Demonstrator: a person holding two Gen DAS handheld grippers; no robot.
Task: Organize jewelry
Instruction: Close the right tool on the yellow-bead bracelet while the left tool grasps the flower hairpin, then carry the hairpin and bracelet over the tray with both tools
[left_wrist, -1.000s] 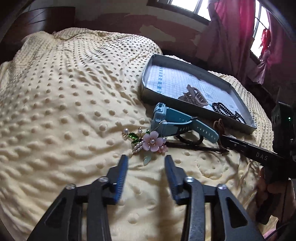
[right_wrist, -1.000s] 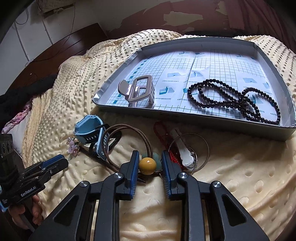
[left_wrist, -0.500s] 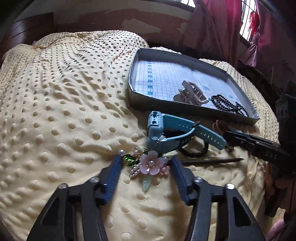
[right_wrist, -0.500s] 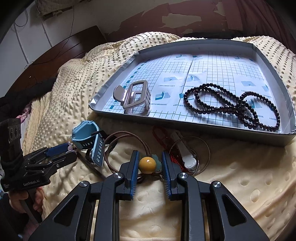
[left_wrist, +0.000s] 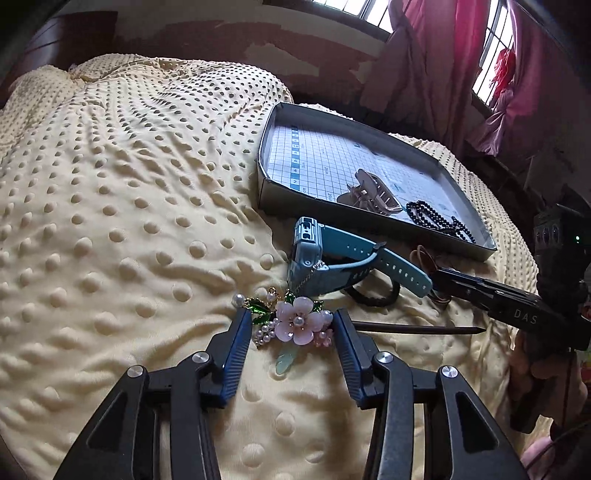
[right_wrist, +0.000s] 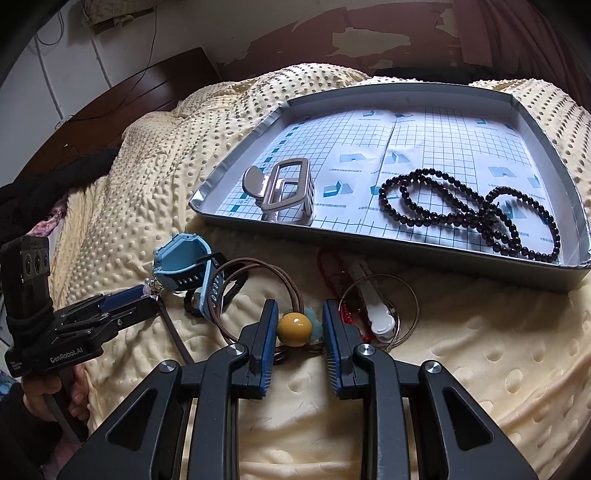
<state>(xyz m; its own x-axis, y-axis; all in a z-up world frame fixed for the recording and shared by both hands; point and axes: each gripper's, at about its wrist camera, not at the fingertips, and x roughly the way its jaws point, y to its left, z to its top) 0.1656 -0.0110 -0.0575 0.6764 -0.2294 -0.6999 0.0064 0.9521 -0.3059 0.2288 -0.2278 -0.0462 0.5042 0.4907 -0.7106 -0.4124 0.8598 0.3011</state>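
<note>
Left hand-held gripper (left_wrist: 290, 330) has advanced, straddling one flower hairpin (left_wrist: 295, 323).

In the left wrist view the tray's near wall (left_wrist: 369, 218) hides part of the black bead strand (left_wrist: 439, 221), and the right gripper (left_wrist: 448, 278) covers most of the brown cord necklace (left_wrist: 424, 254). In the right wrist view the small print on the tray's grid paper (right_wrist: 424, 147) is unreadable, and the hand (right_wrist: 48, 398) is cut off by the left edge.
</note>
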